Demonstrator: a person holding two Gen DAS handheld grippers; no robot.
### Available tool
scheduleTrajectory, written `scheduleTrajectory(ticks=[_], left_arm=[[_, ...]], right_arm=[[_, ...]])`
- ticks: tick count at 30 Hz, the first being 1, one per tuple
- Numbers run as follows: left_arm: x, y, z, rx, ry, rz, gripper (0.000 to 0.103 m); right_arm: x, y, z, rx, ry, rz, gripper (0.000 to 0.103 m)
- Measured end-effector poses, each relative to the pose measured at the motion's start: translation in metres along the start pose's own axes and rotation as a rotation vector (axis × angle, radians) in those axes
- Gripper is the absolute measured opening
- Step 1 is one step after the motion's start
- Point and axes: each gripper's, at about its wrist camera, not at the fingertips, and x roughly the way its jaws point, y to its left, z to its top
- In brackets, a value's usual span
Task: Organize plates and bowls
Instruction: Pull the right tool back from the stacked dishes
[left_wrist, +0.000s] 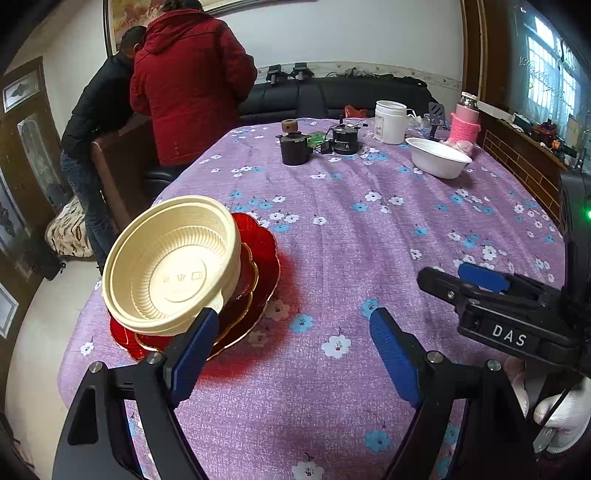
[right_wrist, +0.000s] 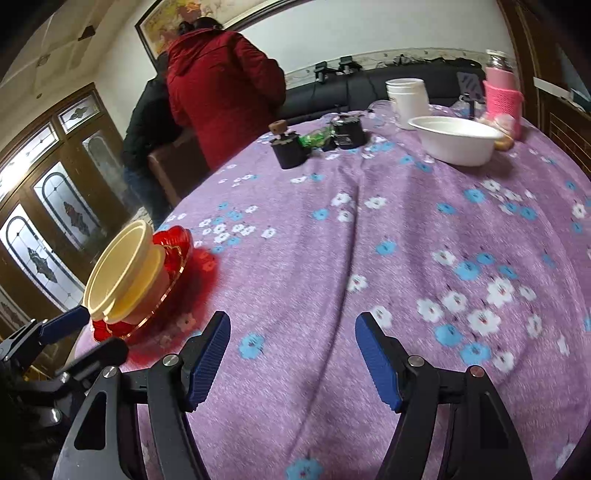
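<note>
A cream plastic bowl (left_wrist: 170, 266) sits tilted on a stack of red scalloped plates (left_wrist: 258, 254) at the table's near left edge; the same cream bowl (right_wrist: 125, 273) and red plates (right_wrist: 173, 243) show at the left of the right wrist view. My left gripper (left_wrist: 295, 332) is open over bare cloth, its left pad just in front of the bowl's rim. My right gripper (right_wrist: 293, 332) is open with nothing between its fingers; it also shows as the right gripper (left_wrist: 480, 280) low on the right. A white bowl (left_wrist: 437, 157) stands at the far right.
The table wears a purple flowered cloth (left_wrist: 369, 240). At the far end stand a black cylinder (left_wrist: 293, 147), a black device (left_wrist: 345, 140), a white jar (left_wrist: 390, 122) and a pink bottle (left_wrist: 465, 122). Two people (left_wrist: 184, 85) bend over beyond the left edge.
</note>
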Motion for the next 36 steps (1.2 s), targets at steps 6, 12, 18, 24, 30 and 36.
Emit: scheduleTrajectory(ticks=[6, 12, 18, 24, 30, 36], left_arm=[[-0.015, 0.011, -0.008, -0.018, -0.015, -0.024, 0.083], [-0.029, 0.027, -0.016, -0.037, -0.029, -0.032, 0.084], [-0.032, 0.044, -0.02, -0.051, -0.026, -0.03, 0.084], [-0.045, 0.054, -0.008, -0.011, -0.055, -0.045, 0.084], [-0.093, 0.082, 0.043, 0.027, -0.122, -0.166, 0.084], [-0.138, 0.096, 0.106, 0.077, -0.156, -0.189, 0.084]], right_arm=[[-0.018, -0.015, -0.022, 0.071, 0.004, -0.036, 0.075], [-0.037, -0.031, -0.04, 0.14, -0.004, -0.08, 0.075], [-0.057, -0.044, -0.054, 0.184, -0.02, -0.139, 0.075], [-0.083, -0.057, -0.046, 0.192, -0.042, -0.206, 0.075], [-0.148, -0.062, 0.011, 0.158, -0.171, -0.255, 0.075], [-0.218, -0.046, 0.085, 0.056, -0.295, -0.264, 0.075]])
